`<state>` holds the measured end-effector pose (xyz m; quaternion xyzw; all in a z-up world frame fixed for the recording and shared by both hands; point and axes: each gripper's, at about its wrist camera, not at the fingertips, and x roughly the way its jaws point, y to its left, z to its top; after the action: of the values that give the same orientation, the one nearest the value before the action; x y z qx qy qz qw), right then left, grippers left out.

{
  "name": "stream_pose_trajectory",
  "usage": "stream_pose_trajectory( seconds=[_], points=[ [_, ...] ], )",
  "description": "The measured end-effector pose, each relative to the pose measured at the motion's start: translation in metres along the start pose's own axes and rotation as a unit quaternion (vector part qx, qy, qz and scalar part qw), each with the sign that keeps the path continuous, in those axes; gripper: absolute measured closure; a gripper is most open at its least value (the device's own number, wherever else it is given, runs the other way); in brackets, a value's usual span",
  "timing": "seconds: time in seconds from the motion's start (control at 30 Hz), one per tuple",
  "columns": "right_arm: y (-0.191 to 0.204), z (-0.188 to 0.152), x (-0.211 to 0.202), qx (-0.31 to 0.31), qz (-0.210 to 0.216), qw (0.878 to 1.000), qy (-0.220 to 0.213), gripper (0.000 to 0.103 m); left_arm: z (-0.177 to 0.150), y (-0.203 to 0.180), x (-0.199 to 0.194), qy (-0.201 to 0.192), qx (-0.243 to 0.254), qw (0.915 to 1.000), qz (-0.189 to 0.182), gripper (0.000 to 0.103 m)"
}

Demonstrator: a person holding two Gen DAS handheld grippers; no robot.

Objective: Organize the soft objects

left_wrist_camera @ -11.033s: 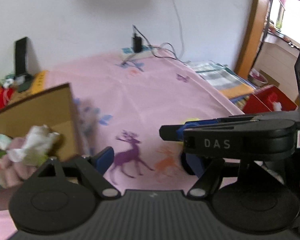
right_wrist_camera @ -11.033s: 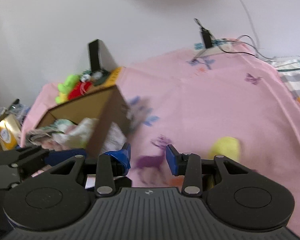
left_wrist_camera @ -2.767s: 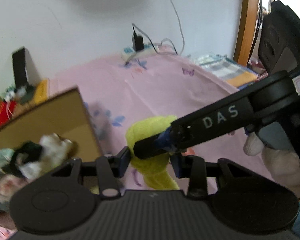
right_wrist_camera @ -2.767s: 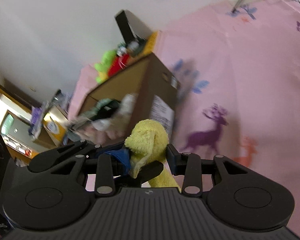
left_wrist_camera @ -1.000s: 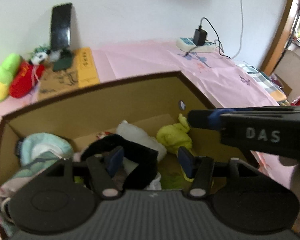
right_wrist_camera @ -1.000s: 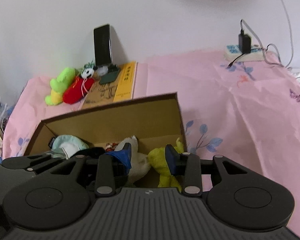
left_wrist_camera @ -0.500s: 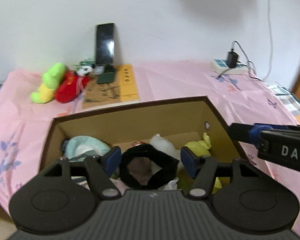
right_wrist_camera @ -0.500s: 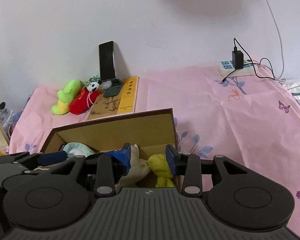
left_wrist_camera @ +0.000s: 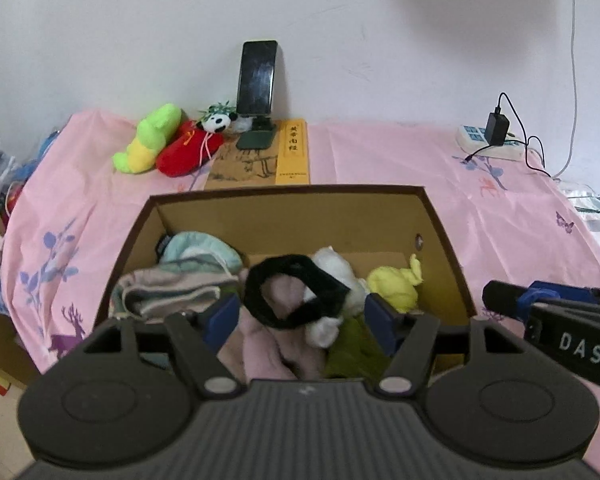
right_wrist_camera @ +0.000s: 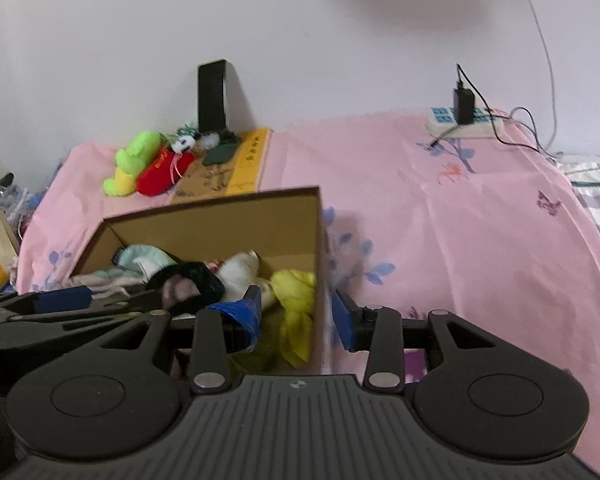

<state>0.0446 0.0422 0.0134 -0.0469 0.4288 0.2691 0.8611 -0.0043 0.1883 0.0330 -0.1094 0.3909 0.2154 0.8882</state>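
Left wrist view: the left tongs [left_wrist_camera: 304, 318] are opening, empty, above the cardboard box [left_wrist_camera: 288, 194]; the yellow plush [left_wrist_camera: 394, 282] lies inside, beyond the right-hand tip

Right wrist view: the right tongs [right_wrist_camera: 298, 314] are opening, empty; the plush sits just beyond them in the box

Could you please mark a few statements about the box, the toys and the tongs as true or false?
1. The yellow soft toy lies inside the cardboard box. True.
2. The left tongs are clamped on the black fuzzy ring. False: their jaws are opening and hold nothing; the ring lies in the box.
3. The green plush and red plush lie in the box. False: they lie on the pink sheet near the wall.
4. A phone stands upright against the wall. True.
5. The right tongs hold nothing. True; they are opening.
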Motion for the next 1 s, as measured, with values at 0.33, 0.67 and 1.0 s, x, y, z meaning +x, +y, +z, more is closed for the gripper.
stream_pose_trajectory(
  seconds=[0.33,0.67,1.0],
  points=[
    [-0.03,-0.022,-0.019,-0.015,-0.029,0.999,0.014,0.08,-0.027,-0.046,-0.013,0.028,0.005,0.9995,-0.011,0.035],
    [-0.067,-0.044,-0.035,-0.016,-0.066,0.997,0.02,0.079,-0.054,-0.096,-0.02,0.047,0.033,0.9979,-0.029,0.035],
    [-0.083,-0.052,-0.039,-0.009,-0.085,0.996,0.029,0.079,-0.056,-0.115,-0.025,0.051,0.044,0.9973,-0.03,0.035]
  ],
)
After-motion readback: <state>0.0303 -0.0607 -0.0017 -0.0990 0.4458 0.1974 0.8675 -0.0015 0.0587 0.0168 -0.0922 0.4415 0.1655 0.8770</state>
